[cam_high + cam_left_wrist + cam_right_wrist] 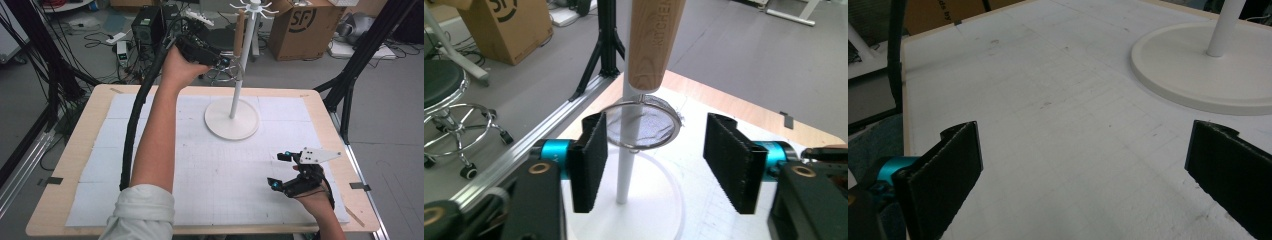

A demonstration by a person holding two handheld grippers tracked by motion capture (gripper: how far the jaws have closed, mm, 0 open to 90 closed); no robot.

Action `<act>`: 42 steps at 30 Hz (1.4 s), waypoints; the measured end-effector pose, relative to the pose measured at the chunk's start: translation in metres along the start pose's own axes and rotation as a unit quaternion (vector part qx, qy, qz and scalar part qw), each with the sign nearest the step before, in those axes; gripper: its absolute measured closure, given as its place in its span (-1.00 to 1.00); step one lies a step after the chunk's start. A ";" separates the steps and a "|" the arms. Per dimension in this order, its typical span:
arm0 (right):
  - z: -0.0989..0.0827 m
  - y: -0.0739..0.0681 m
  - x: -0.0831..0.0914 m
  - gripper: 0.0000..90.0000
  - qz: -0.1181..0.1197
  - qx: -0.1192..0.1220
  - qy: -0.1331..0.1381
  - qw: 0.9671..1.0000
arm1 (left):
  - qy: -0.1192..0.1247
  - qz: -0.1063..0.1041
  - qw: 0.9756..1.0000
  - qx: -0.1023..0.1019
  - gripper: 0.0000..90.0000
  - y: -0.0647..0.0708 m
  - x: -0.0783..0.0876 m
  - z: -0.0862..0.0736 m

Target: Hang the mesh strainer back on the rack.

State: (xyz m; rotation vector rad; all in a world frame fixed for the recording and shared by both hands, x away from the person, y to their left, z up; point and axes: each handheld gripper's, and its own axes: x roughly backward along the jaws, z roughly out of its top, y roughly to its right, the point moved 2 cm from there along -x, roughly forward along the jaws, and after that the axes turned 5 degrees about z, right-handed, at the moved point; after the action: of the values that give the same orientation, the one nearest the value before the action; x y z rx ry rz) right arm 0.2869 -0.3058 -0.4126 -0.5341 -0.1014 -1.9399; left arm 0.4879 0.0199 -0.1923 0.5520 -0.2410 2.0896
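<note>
Reaching out to the far side of the worktop (75,150), I hold my left tool (653,165) up by the white stand (233,100), its jaws spread wide and nothing between them. Hanging from one of the stand's top hooks is a small strainer (644,125), wooden handle (654,40) uppermost and the mesh bowl dangling below, close against the pole. In the left gripper view the mesh bowl sits just beyond my pads (589,160), roughly level with them and between the two, but not touched by either.

My right tool (287,172) rests low at the near right of the worktop, well apart from the stand, jaws likewise released and holding nothing.

I judge the step in hand to be either the approach to take the strainer off its hook or the let-go after hanging it; the pictures do not settle which. If it is a pick, the next move calls for raising the left tool to the wooden handle rather than the thin wire rim, squeezing there, then lifting up so the loop clears the hook without swinging the stand.
</note>
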 end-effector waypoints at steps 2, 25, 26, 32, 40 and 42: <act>0.000 0.000 -0.001 -0.98 -0.001 0.002 -0.001 1.000 | 0.001 -0.006 1.000 0.000 -0.04 0.000 0.003 -0.003; 0.000 -0.001 -0.005 -0.98 0.001 0.004 -0.006 1.000 | -0.014 -0.034 0.999 -0.005 -0.53 0.020 0.039 -0.058; 0.000 -0.001 -0.005 -0.98 0.001 0.004 -0.006 1.000 | -0.014 -0.038 0.999 -0.004 -0.57 0.021 0.040 -0.061; 0.001 -0.001 -0.006 -0.98 0.000 0.001 -0.008 1.000 | -0.013 -0.034 0.999 0.006 -0.62 0.019 0.050 -0.082; 0.001 0.000 -0.007 -0.98 -0.003 0.000 -0.009 1.000 | -0.003 -0.048 0.999 0.004 -0.66 0.028 0.059 -0.109; 0.001 0.000 -0.007 -0.98 -0.003 0.001 -0.008 1.000 | -0.003 -0.051 0.999 0.004 -0.66 0.028 0.062 -0.115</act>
State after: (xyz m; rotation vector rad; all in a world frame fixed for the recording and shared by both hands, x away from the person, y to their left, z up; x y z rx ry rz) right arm 0.2893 -0.2999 -0.4145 -0.5489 -0.1156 -1.9420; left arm 0.4019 0.0934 -0.2631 0.5647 -0.2044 1.9906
